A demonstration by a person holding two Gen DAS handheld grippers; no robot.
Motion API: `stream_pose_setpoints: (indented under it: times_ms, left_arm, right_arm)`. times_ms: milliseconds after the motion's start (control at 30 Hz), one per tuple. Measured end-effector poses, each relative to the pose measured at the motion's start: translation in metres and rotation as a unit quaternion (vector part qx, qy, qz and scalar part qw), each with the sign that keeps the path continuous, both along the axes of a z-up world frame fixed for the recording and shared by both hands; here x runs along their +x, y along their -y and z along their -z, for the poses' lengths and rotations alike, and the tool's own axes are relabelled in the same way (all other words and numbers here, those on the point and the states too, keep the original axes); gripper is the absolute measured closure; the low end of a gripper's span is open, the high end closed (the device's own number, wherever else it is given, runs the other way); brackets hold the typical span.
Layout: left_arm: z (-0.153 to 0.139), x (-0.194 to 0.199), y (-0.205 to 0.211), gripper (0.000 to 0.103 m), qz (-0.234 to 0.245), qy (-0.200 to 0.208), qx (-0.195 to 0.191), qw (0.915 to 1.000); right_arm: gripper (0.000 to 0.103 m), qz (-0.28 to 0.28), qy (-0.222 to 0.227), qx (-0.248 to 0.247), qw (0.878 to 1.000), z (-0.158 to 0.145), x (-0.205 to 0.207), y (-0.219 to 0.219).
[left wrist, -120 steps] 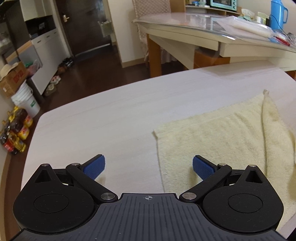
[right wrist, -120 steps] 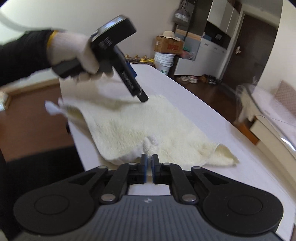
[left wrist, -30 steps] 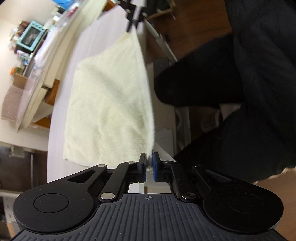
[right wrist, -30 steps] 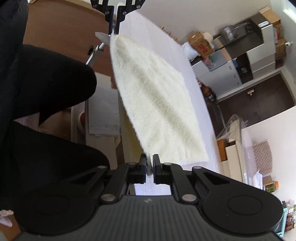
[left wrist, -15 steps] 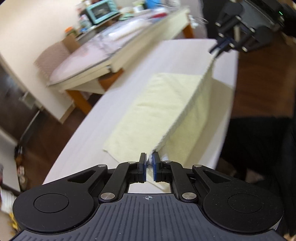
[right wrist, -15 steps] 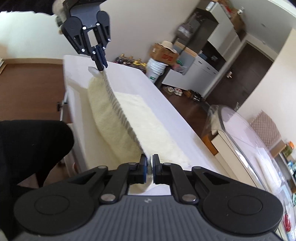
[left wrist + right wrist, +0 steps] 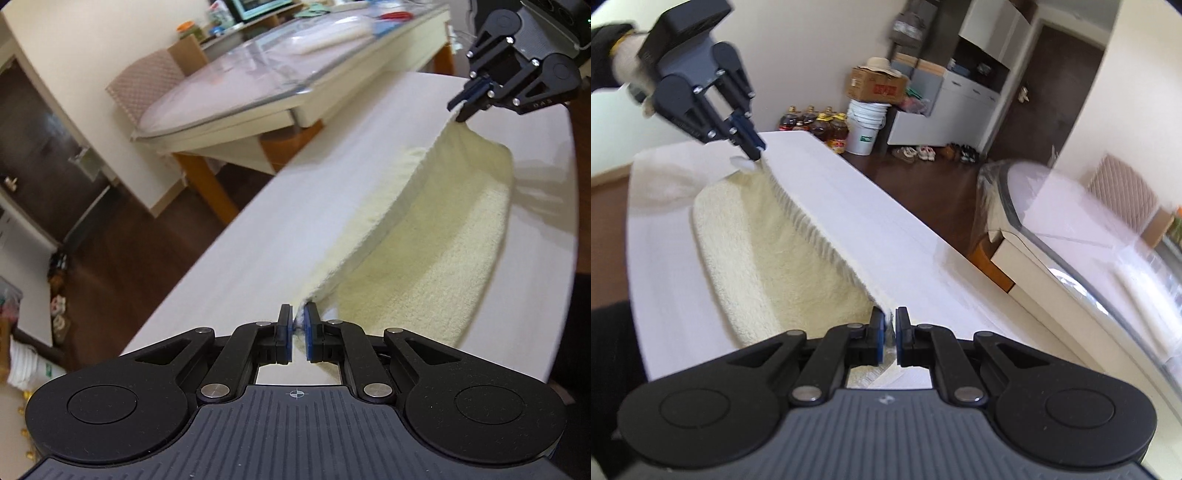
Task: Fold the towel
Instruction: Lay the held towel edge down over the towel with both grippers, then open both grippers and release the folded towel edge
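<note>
A pale yellow towel lies partly on the white table, its near long edge lifted and stretched between my two grippers. My left gripper is shut on one corner of that edge; it also shows far left in the right wrist view. My right gripper is shut on the other corner, and shows at the top right of the left wrist view. The lifted half of the towel curls over the half lying flat, folded along its length.
A second table under clear plastic stands beyond the white one, with a chair behind it. Oil bottles, a white bucket and a cardboard box sit on the floor past the table's far end. The table edge runs beside my dark-clothed body.
Both grippers have carried the held towel edge up and across the table away from the body, so the lifted half now arches over the flat half. Both stay shut on the corners.
</note>
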State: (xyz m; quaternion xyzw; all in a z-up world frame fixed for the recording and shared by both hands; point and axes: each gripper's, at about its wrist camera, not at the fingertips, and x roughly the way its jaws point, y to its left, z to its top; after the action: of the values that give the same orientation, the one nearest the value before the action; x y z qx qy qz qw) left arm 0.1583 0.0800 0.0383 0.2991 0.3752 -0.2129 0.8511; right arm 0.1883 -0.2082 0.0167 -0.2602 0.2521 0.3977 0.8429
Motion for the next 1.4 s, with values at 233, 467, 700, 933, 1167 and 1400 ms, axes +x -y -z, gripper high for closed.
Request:
stream_pose_setpoints:
  times_ms: [233,467,700,933,1167,1400]
  left_arm:
    - [0.023,0.025,-0.006,0.096,-0.017,-0.033,0.004,0.9993]
    - [0.036,0.029,-0.008,0.095,-0.021,-0.036,0.018,0.999]
    - [0.042,0.031,-0.017,0.07,-0.049,-0.024,0.01,0.9985]
    - [0.029,0.032,-0.037,0.048,-0.09,-0.014,-0.032,0.9954]
    - [0.016,0.012,-0.054,0.041,-0.118,0.014,-0.034,0.9924]
    - [0.019,-0.022,-0.058,0.03,-0.13,0.017,-0.005,0.9913]
  right_arm:
    - [0.096,0.016,-0.057,0.005,0.998,0.02,0.035,0.0]
    - [0.09,0.037,-0.083,0.001,0.996,0.041,0.049,-0.002]
    - [0.076,0.069,-0.062,0.001,0.996,0.044,0.046,0.007]
    - [0.074,0.093,-0.036,0.014,0.995,0.032,0.027,0.015]
    - [0.068,0.071,0.013,0.063,0.995,0.008,-0.036,0.0]
    - [0.068,-0.016,0.082,0.022,0.996,0.024,-0.123,-0.082]
